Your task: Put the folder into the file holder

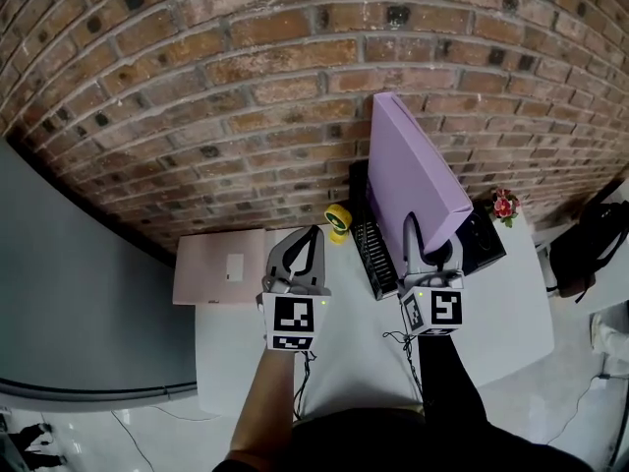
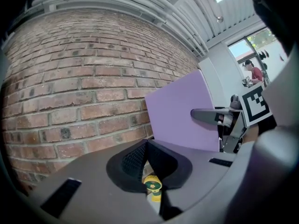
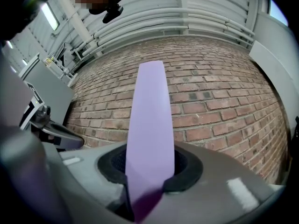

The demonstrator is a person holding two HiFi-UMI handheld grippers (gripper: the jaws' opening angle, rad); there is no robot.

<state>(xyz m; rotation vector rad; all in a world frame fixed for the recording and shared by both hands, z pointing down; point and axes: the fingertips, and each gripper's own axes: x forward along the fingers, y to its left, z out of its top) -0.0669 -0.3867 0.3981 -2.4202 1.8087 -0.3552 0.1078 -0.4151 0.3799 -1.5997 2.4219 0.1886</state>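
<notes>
Purple folder (image 1: 408, 165) stands on edge in my right gripper (image 1: 432, 244), whose two fingers pinch its lower part from both sides. In the right gripper view it rises straight up from between the pads, in front of the brick wall (image 1: 197, 87). The black file holder (image 1: 374, 257) lies on the white table (image 1: 344, 347), just to the left of the folder. I judge that the folder is picked up and turned upright, but it is not yet in any slot. I cannot tell if its lower corner touches the holder. What is left is to lower it between the dividers and let go. My left gripper (image 1: 313, 236) hangs beside the holder, fingers pressed together at the tips and holding nothing; a yellow roll (image 1: 338, 218) lies beyond it.
</notes>
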